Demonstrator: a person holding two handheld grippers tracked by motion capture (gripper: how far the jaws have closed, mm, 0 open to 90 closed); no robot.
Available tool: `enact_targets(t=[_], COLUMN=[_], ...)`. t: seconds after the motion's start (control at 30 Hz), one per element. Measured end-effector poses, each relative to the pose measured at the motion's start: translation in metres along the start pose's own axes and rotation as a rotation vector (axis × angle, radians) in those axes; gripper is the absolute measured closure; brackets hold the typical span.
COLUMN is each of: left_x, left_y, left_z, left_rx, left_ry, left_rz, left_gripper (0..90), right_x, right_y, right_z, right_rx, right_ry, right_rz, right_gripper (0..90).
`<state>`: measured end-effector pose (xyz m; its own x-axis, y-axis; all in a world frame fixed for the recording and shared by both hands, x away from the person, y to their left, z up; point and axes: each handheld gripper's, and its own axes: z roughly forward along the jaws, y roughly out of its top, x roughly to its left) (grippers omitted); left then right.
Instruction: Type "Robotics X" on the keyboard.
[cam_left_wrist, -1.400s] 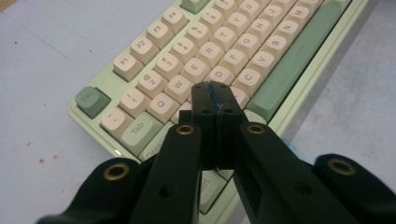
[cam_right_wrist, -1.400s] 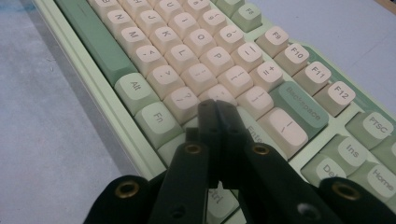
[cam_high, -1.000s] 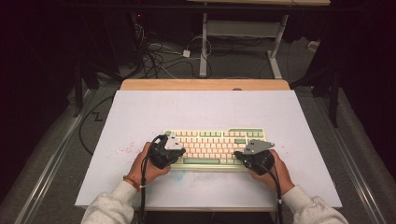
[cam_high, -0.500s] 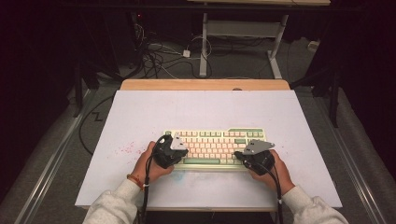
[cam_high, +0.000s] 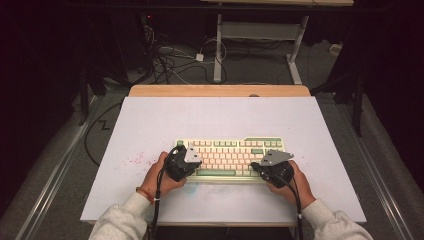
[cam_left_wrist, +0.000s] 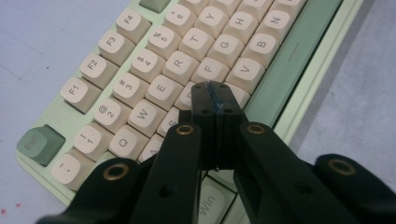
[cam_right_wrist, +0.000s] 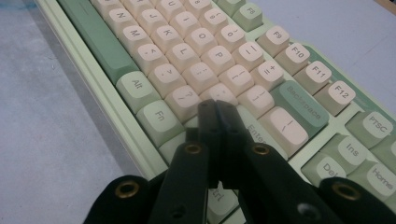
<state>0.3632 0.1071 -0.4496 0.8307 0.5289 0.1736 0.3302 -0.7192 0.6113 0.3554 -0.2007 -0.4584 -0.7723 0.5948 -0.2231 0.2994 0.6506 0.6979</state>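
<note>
Both jaws are pressed together, left gripper (cam_left_wrist: 215, 100) and right gripper (cam_right_wrist: 216, 112) poised over the keyboard (cam_high: 230, 150)

Floor cables (cam_high: 172, 62); perhaps red specks (cam_high: 134, 160).

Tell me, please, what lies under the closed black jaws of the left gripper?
The left gripper, shut, sits over the pale green keyboard's cream letter keys, near D and C. The keys directly beneath its tips are covered, so contact cannot be judged.

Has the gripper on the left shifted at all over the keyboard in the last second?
No. In the high view the left gripper sits over the same left end of the keyboard as before, jaws shut.
</note>
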Motion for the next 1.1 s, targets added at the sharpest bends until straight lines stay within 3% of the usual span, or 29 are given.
enact_targets(t=[0.43, 0.7, 0.9, 1.1], left_x=[0.001, 0.001, 0.000, -0.002], left_y=[0.000, 0.000, -0.001, 0.000], left_z=[-0.004, -0.009, -0.012, -0.014], left_rx=[-0.034, -0.076, -0.104, -0.120], left_ry=[0.018, 0.040, 0.070, 0.112], left_rz=[-0.009, -0.006, -0.007, -0.002], left_gripper=[85.3, 79.7, 67.3, 53.8], right_x=[-0.001, -0.001, -0.003, -0.006], right_y=[0.001, 0.004, 0.006, 0.008], right_z=[-0.001, -0.007, -0.012, -0.018], right_rx=[0.003, -0.038, -0.074, -0.108], right_ry=[0.005, 0.002, 0.002, 0.006], right_rz=[-0.002, -0.006, 0.014, 0.023], right_gripper=[90.0, 88.5, 85.2, 73.2])
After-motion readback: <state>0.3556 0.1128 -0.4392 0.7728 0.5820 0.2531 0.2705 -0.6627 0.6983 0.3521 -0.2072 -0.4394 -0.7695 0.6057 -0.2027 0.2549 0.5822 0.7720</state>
